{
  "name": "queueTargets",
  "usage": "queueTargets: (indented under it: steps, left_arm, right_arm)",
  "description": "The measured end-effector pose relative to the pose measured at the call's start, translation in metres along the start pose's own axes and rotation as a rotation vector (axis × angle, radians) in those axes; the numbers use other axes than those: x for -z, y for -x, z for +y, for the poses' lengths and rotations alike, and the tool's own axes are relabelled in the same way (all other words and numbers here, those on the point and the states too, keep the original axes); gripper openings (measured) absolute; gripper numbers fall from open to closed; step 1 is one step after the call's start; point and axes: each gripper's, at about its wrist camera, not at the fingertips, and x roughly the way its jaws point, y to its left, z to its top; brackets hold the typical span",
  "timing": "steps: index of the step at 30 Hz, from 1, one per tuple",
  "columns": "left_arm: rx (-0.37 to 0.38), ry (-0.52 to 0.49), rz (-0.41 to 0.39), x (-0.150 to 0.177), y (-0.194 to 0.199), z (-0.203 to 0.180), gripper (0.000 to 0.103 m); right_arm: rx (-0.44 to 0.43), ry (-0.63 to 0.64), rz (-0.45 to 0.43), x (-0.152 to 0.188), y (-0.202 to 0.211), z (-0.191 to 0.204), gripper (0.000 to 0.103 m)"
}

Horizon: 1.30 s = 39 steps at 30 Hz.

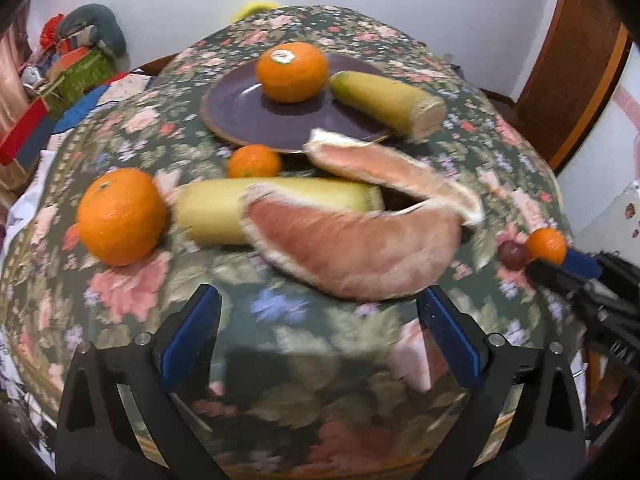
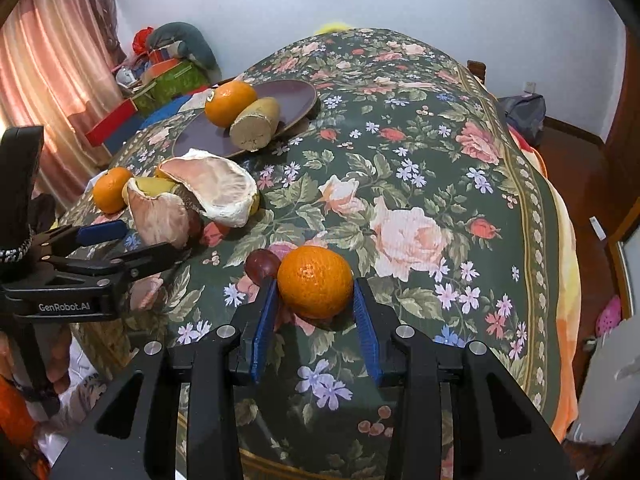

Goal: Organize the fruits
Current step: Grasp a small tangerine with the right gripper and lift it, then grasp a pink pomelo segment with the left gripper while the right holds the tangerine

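A dark purple plate (image 1: 240,116) (image 2: 296,96) holds an orange (image 1: 291,72) (image 2: 229,103) and a cut yellow-green fruit piece (image 1: 390,102) (image 2: 256,123). Two pink pomelo peel pieces (image 1: 352,248) (image 2: 214,186) lie on another yellow piece (image 1: 212,208). A large orange (image 1: 120,216) and a small orange (image 1: 254,162) (image 2: 110,190) lie nearby. My left gripper (image 1: 320,320) (image 2: 132,240) is open and empty just before the peel. My right gripper (image 2: 314,292) (image 1: 560,258) is around a small orange (image 2: 314,282) (image 1: 546,245), its pads at the orange's sides. A dark red fruit (image 2: 262,265) (image 1: 513,255) lies beside it.
The table wears a dark floral cloth (image 2: 420,160) (image 1: 280,380). Boxes and bundled clutter (image 1: 68,72) (image 2: 168,68) stand beyond its far left edge. A wooden door (image 1: 572,80) is at the right, and a pink curtain (image 2: 52,80) hangs at the left.
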Motion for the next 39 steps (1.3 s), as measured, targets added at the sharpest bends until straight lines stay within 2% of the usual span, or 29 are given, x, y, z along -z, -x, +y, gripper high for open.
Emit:
queueTargets:
  steps: [2, 3, 7, 10, 12, 15, 18, 24, 27, 39]
  left_arm:
    - [-0.042, -0.005, -0.006, 0.004, 0.002, 0.008, 0.102]
    - [-0.038, 0.001, -0.002, 0.005, 0.003, 0.011, 0.102]
    - [0.024, 0.003, 0.013, 0.005, 0.01, 0.011, 0.102]
    - [0.092, -0.011, 0.009, 0.0, 0.014, -0.003, 0.102]
    - [0.104, -0.016, 0.005, -0.005, 0.012, -0.014, 0.102]
    - [0.085, -0.013, 0.002, -0.013, 0.004, -0.026, 0.102]
    - [0.056, 0.034, 0.018, -0.02, -0.01, -0.024, 0.102]
    - [0.089, 0.104, -0.027, -0.025, -0.014, -0.011, 0.1]
    - [0.105, 0.099, -0.037, -0.023, -0.013, -0.007, 0.099]
    - [0.089, 0.075, -0.066, -0.013, 0.016, 0.017, 0.098]
  right_arm:
    - [-0.001, -0.001, 0.001, 0.001, 0.001, -0.001, 0.035]
    - [-0.001, -0.002, 0.002, 0.001, 0.001, -0.002, 0.035]
    - [0.005, -0.007, 0.004, 0.002, 0.0, -0.004, 0.035]
    - [0.003, -0.012, -0.005, 0.003, 0.0, -0.005, 0.035]
    - [0.006, -0.011, -0.006, 0.003, 0.0, -0.005, 0.035]
    - [0.015, -0.003, -0.009, 0.003, 0.001, -0.003, 0.035]
    - [0.013, -0.007, -0.012, 0.003, 0.001, -0.003, 0.035]
    - [0.005, -0.012, -0.019, 0.004, 0.0, -0.004, 0.035]
    - [-0.003, -0.009, -0.027, 0.004, 0.002, -0.003, 0.034]
    - [0.005, -0.002, -0.071, -0.005, 0.017, 0.004, 0.034]
